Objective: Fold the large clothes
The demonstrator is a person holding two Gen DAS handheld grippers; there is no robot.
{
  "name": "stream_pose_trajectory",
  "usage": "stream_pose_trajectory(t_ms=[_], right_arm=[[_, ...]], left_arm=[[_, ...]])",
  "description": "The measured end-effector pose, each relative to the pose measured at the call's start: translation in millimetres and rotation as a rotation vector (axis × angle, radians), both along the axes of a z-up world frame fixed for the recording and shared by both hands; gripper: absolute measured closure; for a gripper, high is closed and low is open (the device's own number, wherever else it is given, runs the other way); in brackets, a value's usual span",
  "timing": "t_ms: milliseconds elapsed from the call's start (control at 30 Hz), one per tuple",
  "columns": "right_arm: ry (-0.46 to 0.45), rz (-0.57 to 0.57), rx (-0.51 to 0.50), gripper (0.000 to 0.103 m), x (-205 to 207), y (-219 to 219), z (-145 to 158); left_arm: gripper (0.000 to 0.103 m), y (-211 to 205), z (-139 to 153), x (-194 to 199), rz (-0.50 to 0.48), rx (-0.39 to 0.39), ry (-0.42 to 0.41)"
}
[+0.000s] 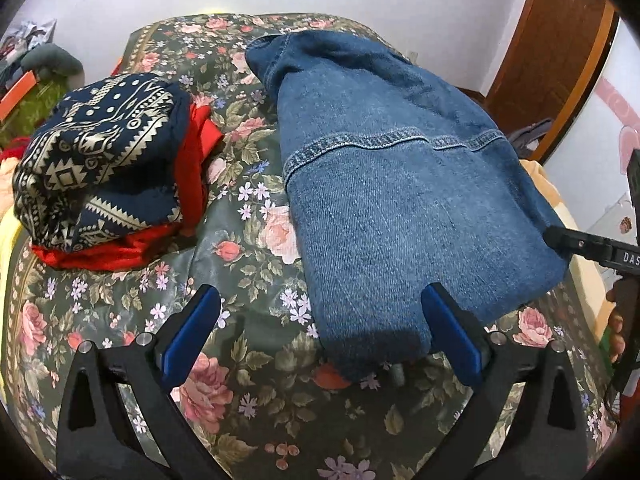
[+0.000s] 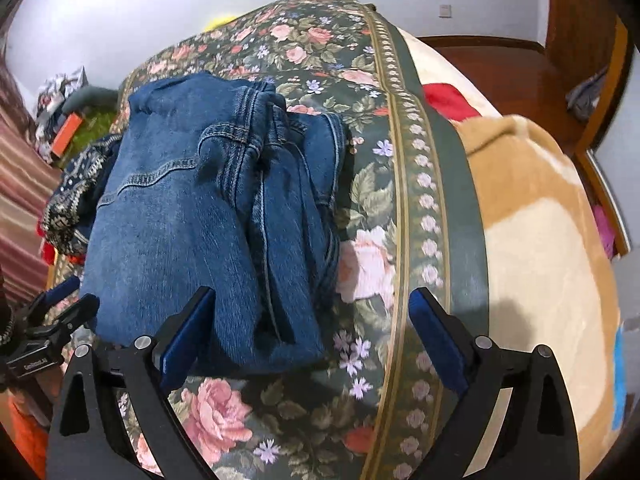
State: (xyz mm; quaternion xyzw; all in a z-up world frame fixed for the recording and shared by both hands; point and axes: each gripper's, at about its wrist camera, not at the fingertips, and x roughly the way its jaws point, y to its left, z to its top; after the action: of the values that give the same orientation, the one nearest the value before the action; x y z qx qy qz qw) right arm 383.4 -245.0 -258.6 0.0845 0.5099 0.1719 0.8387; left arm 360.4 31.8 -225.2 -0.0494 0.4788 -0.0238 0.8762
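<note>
A folded blue denim garment (image 1: pixel 400 184) lies on the floral bedspread (image 1: pixel 248 380). My left gripper (image 1: pixel 320 300) is open and empty just in front of its near left corner, its right finger (image 1: pixel 452 336) close to the denim's near edge. In the right wrist view the same denim garment (image 2: pixel 192 216) lies folded, with its layered edges showing on the right. My right gripper (image 2: pixel 312 304) is open and empty at its near right corner, its left finger (image 2: pixel 188 332) over the denim's near edge. The right gripper also shows in the left wrist view (image 1: pixel 592 246) beside the denim.
A pile of folded clothes, navy patterned fabric (image 1: pixel 100 156) over red fabric (image 1: pixel 100 256), sits left of the denim. A tan and cream blanket (image 2: pixel 540 240) covers the bed's right side. Clutter (image 1: pixel 32 64) lies at the far left. A wooden door (image 1: pixel 552 48) stands at the right.
</note>
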Motion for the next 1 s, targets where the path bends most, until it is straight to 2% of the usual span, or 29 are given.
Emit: stream_pose_trajectory(t_ms=[133, 200, 267, 400, 533, 633, 700, 800, 933, 1000], right_arm=[[0.017, -0.024, 0.010, 0.007, -8.3, 1.2, -0.8], [0.028, -0.022, 0.001, 0.005, -10.6, 1.9, 3.1], [0.035, -0.020, -0.016, 0.005, -9.6, 4.3, 8.2], [0.009, 0.002, 0.006, 0.005, -8.2, 12.5, 25.2], [-0.032, 0.045, 0.037, 0.005, 0.3, 26.8, 42.7], [-0.029, 0.072, 0.035, 0.005, 18.3, 38.8, 45.1], [-0.003, 0.091, 0.038, 0.005, 30.7, 43.5, 39.6], [0.087, 0.092, 0.062, 0.005, 52.0, 43.8, 21.2], [0.215, 0.057, 0.075, 0.003, 78.6, 34.1, -13.9], [0.265, 0.072, 0.142, 0.000, 87.3, 28.1, -27.8]], left_arm=[[0.001, 5.9, -0.2, -4.3, 0.025, -0.047, 0.028], [0.002, 10.8, 4.1, -4.0, 0.036, -0.080, 0.069], [0.002, 11.9, 11.6, -0.9, 0.026, -0.077, 0.097], [0.002, 16.1, 34.5, 7.0, 0.037, -0.043, 0.047], [0.002, 25.8, 48.4, 25.4, 0.058, -0.082, 0.025], [0.002, 24.4, 49.0, 39.4, 0.027, -0.082, 0.028], [0.002, 22.0, 42.6, 50.7, -0.002, -0.084, 0.046], [0.002, 24.2, 25.2, 67.6, -0.017, -0.127, 0.100], [0.002, 31.3, -0.2, 85.8, -0.020, -0.226, 0.191], [0.002, 33.8, -11.5, 94.4, -0.038, -0.271, 0.221]])
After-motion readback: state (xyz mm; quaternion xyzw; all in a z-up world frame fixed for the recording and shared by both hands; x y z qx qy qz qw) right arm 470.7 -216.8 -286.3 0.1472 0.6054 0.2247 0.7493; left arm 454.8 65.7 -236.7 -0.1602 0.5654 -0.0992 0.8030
